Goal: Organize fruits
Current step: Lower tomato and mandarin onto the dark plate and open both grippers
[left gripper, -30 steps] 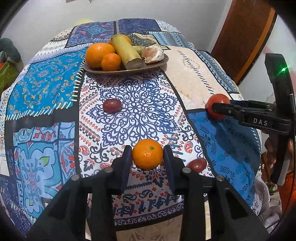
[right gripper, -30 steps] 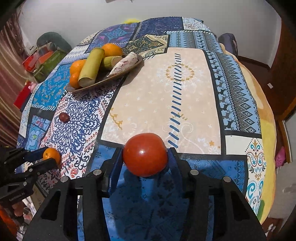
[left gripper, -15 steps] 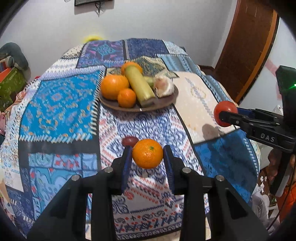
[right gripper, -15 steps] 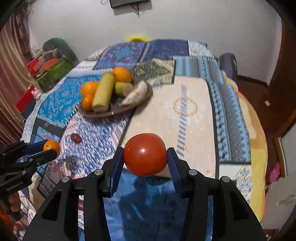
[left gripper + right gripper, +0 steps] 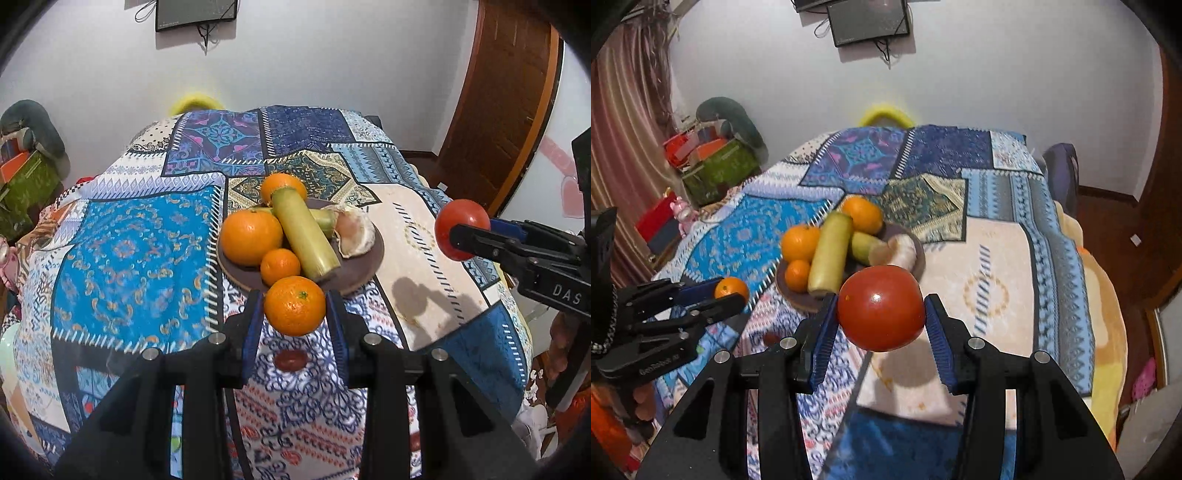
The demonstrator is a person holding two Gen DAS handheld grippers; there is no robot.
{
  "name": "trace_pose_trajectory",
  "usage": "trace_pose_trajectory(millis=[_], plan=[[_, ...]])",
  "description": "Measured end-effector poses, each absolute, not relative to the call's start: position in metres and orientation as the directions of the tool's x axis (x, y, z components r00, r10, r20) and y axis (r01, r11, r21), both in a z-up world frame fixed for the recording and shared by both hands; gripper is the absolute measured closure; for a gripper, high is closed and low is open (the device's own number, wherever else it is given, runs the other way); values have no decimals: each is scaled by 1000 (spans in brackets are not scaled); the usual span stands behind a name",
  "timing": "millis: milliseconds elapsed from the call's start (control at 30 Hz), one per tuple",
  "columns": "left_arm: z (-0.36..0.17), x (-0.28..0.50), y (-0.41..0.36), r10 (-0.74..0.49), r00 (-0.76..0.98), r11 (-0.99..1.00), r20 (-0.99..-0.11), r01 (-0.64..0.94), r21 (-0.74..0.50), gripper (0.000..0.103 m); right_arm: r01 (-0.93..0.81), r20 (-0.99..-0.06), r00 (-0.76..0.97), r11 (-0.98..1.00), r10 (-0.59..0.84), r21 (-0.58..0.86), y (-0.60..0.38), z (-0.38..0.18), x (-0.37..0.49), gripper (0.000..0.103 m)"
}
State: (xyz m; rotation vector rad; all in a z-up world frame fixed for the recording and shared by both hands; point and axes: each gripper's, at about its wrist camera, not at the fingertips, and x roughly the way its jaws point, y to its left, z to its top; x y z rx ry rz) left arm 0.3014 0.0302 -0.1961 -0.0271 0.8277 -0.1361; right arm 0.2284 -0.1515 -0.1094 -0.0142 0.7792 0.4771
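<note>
Left wrist view: left gripper (image 5: pixel 295 306) clamped on an orange (image 5: pixel 294 305), held in the air between both fingers, pads touching its sides. Just beyond the fingertips, a brown plate (image 5: pixel 360 269) on the patchwork cloth (image 5: pixel 133 258) carrying three more oranges, a yellow-green stalk (image 5: pixel 304 236), and a peeled pale fruit (image 5: pixel 352 230). Below the held orange, between the fingers, a small dark red fruit (image 5: pixel 291 360) lies on the cloth. Off to the right of the fingers, the right gripper (image 5: pixel 461 236) holds a tomato (image 5: pixel 460 221) clear of the cloth.

Right wrist view: right gripper (image 5: pixel 881 314) clenched on the tomato (image 5: pixel 881 308), gripped on both sides, off the cloth. Plate (image 5: pixel 801 301) just past the left fingertip. Far left of the fingers, the left gripper (image 5: pixel 729 291) with its orange (image 5: pixel 731 288)
</note>
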Motion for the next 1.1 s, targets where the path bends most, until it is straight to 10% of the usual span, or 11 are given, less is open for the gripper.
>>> trace_pose_trajectory(millis=[1100], plan=[[-215,386,30,-112,678,992,-726,116,-45,69,-463,-700,539,859,468,218,-104,-158,303,59]])
